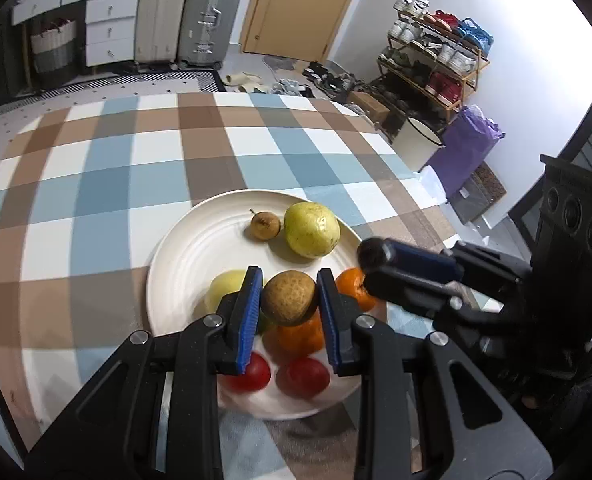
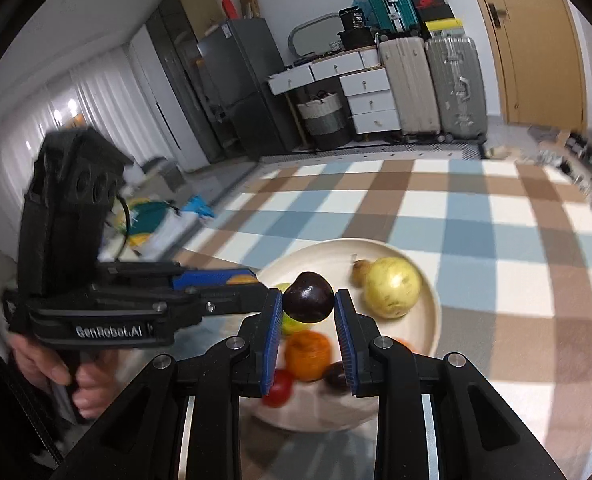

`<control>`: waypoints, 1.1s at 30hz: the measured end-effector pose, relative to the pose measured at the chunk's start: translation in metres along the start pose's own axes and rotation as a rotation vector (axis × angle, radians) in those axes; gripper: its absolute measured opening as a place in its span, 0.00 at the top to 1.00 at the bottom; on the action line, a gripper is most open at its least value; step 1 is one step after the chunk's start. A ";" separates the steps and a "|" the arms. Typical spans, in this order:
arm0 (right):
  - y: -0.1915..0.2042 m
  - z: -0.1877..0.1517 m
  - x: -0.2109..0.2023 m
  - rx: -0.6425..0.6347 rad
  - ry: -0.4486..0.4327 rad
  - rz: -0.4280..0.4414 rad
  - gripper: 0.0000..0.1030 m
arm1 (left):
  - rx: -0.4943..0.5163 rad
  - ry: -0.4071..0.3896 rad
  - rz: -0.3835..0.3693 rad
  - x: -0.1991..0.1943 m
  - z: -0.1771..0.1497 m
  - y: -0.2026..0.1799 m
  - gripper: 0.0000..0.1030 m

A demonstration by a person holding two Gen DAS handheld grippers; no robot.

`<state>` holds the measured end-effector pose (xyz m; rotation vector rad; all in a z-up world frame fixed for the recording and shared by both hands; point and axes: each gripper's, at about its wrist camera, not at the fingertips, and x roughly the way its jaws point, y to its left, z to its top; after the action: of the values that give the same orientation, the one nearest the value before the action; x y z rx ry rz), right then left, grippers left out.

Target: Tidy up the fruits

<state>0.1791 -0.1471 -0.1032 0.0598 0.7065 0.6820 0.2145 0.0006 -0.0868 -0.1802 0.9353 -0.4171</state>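
Observation:
My left gripper (image 1: 289, 280) is shut on a round brown fruit (image 1: 288, 298), held above a white plate (image 1: 168, 264). On the plate lie a green pear (image 1: 312, 230), a small brown fruit (image 1: 265, 226), oranges (image 1: 300, 334), red fruits (image 1: 303, 376) and a yellow-green fruit (image 1: 224, 288). My right gripper (image 2: 308, 300) is shut on a dark purple plum (image 2: 310, 296) over the same plate (image 2: 432, 300). Below it lie the pear (image 2: 392, 288), an orange (image 2: 308, 354) and another dark plum (image 2: 336, 376). The right gripper (image 1: 370, 268) shows at the plate's right, the left gripper (image 2: 252, 284) at its left.
The plate stands on a blue, brown and white checked tablecloth (image 1: 136, 168) near the table's front. A person's hand (image 2: 52, 364) grips the left tool's handle. Beyond the table stand a shoe rack (image 1: 436, 60), suitcases (image 1: 212, 16) and white drawers (image 2: 372, 96).

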 end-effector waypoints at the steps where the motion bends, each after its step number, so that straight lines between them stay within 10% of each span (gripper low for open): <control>1: -0.001 0.000 0.003 0.002 0.006 0.009 0.75 | 0.001 0.003 -0.005 0.005 0.003 0.001 0.76; 17: -0.025 -0.005 0.030 0.042 0.064 -0.023 0.72 | 0.034 0.019 -0.045 0.041 0.025 -0.002 0.75; 33: -0.002 -0.011 -0.044 0.032 -0.137 -0.043 0.32 | 0.044 -0.155 0.030 -0.034 0.000 -0.013 0.59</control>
<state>0.1491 -0.1770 -0.0864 0.1192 0.5850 0.6192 0.1931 0.0032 -0.0571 -0.1563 0.7749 -0.3898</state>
